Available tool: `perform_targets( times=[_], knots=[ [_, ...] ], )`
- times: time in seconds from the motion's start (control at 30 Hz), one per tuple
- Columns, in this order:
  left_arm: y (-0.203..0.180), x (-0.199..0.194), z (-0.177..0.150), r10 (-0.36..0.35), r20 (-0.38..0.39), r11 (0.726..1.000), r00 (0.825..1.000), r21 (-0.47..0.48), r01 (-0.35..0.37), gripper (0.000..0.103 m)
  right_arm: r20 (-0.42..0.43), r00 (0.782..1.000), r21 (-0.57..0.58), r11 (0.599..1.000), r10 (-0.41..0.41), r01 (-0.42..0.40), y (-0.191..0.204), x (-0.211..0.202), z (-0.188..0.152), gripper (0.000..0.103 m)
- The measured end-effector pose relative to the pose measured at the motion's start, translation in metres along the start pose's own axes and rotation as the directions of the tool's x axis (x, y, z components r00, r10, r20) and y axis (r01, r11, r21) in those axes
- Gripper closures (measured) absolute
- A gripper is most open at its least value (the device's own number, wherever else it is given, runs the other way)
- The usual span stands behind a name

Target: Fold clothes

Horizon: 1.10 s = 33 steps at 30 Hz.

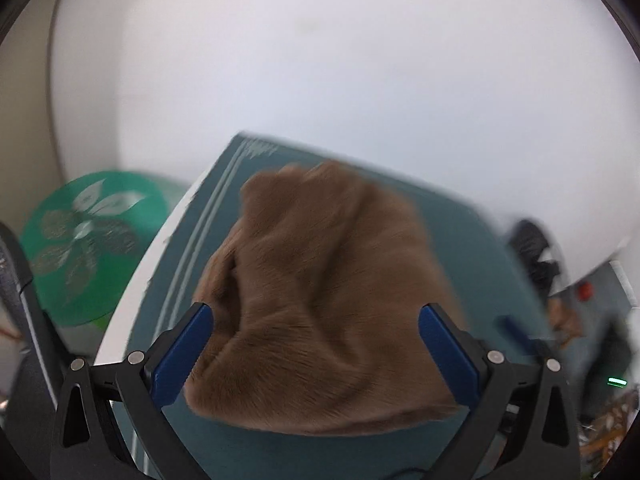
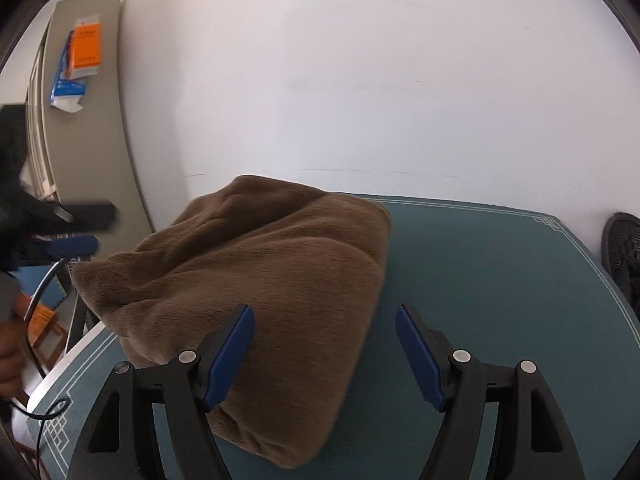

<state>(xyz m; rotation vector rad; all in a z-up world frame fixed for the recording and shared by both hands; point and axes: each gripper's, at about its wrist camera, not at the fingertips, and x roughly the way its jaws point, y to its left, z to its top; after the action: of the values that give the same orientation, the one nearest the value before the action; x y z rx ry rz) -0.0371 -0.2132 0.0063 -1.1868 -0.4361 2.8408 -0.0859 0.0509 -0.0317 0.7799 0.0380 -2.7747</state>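
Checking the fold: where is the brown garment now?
The brown garment lies bunched on the teal table mat, toward its left edge in the right wrist view, near the white wall.

A blurred brown fleece garment [image 1: 320, 300] lies bunched on the teal table mat [image 1: 472, 232], framed by the left gripper's [image 1: 316, 320] wide-apart blue pads [image 1: 180, 356].

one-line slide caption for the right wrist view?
Open right hand-held gripper above a folded brown garment on a teal mat.
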Motion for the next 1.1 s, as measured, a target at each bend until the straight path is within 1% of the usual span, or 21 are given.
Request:
perform_targets(
  times=[0.03,0.1,0.2,0.27,0.33,0.4,0.47,0.53,0.57,0.63,0.7,0.73,0.8,0.87,0.9,0.97,1.0,1.03,1.07,1.1],
  knots=[
    [0.004,0.011,-0.001,0.053,-0.023,0.998,0.998,-0.011,-0.054,0.000,-0.006,1.000,-0.012,1.000,-0.001,0.001,0.001,0.000,0.000,0.028],
    [0.019,0.029,-0.008,0.153,-0.061,0.987,0.986,-0.043,-0.156,0.000,-0.025,1.000,-0.044,0.999,-0.002,0.001,0.005,0.005,-0.002,0.028],
    [0.051,0.045,-0.021,0.124,-0.110,0.981,0.986,-0.135,-0.138,0.000,-0.074,0.997,-0.056,0.998,0.018,-0.022,0.010,0.020,-0.012,0.027],
    [0.068,0.051,-0.028,0.099,-0.125,0.975,0.987,-0.185,-0.121,0.000,-0.120,0.992,-0.055,0.997,0.041,-0.048,0.013,0.032,-0.018,0.024],
    [0.071,0.051,-0.030,0.102,-0.108,0.977,0.989,-0.174,-0.120,0.000,-0.151,0.987,-0.059,0.996,0.053,-0.063,0.015,0.039,-0.023,0.024],
    [0.072,0.052,-0.029,0.106,-0.096,0.980,0.990,-0.158,-0.120,0.000,-0.158,0.986,-0.055,0.996,0.058,-0.068,0.017,0.040,-0.027,0.024],
    [0.079,0.060,-0.027,0.076,-0.099,0.978,0.992,-0.185,-0.093,0.000,-0.165,0.984,-0.047,0.996,0.064,-0.073,0.017,0.042,-0.030,0.023],
    [0.091,0.067,-0.027,0.007,-0.119,0.966,0.993,-0.255,-0.037,0.000,-0.167,0.983,-0.032,0.996,0.072,-0.079,0.018,0.044,-0.033,0.023],
    [0.094,0.069,-0.025,-0.011,-0.122,0.962,0.993,-0.273,-0.023,0.000,-0.168,0.983,-0.029,0.996,0.074,-0.080,0.018,0.045,-0.034,0.023],
    [0.092,0.066,-0.024,-0.001,-0.123,0.964,0.992,-0.264,-0.031,0.000,-0.168,0.983,-0.030,0.996,0.074,-0.080,0.022,0.053,-0.034,0.023],
    [0.087,0.059,-0.020,0.022,-0.128,0.966,0.992,-0.252,-0.054,0.000,-0.170,0.983,-0.026,0.996,0.076,-0.082,0.023,0.058,-0.035,0.023],
    [0.082,0.055,-0.017,0.045,-0.125,0.968,0.991,-0.238,-0.074,0.000,-0.171,0.982,-0.021,0.996,0.079,-0.084,0.022,0.059,-0.035,0.023],
    [0.069,0.044,-0.008,0.106,-0.098,0.974,0.990,-0.190,-0.123,0.000,-0.172,0.981,-0.011,0.996,0.084,-0.087,0.021,0.060,-0.036,0.023],
    [0.052,0.028,0.006,0.128,-0.039,0.983,0.991,-0.132,-0.132,0.000,-0.172,0.981,-0.005,0.996,0.089,-0.091,0.019,0.057,-0.036,0.023],
    [0.046,0.022,0.005,0.120,-0.020,0.986,0.993,-0.115,-0.121,0.000,-0.173,0.981,-0.002,0.996,0.091,-0.093,0.017,0.056,-0.036,0.023],
    [0.026,0.011,0.020,0.066,0.018,0.995,0.998,-0.075,-0.064,0.000,-0.173,0.980,0.004,0.995,0.096,-0.096,0.015,0.054,-0.035,0.022],
    [0.016,0.009,0.026,0.026,0.028,0.998,0.999,-0.054,-0.025,0.000,-0.173,0.980,0.006,0.995,0.097,-0.098,0.015,0.053,-0.035,0.022],
    [0.005,0.009,0.032,-0.030,0.026,0.999,0.999,-0.029,0.031,0.000,-0.173,0.980,0.007,0.995,0.098,-0.098,0.015,0.054,-0.035,0.022],
    [-0.007,0.010,0.038,-0.088,0.021,0.996,0.996,-0.003,0.088,0.000,-0.172,0.980,0.007,0.995,0.099,-0.099,0.015,0.054,-0.035,0.022],
    [-0.014,0.016,0.042,-0.120,0.008,0.993,0.993,0.008,0.120,0.000,-0.172,0.980,0.008,0.995,0.099,-0.099,0.015,0.053,-0.036,0.022]
  ],
)
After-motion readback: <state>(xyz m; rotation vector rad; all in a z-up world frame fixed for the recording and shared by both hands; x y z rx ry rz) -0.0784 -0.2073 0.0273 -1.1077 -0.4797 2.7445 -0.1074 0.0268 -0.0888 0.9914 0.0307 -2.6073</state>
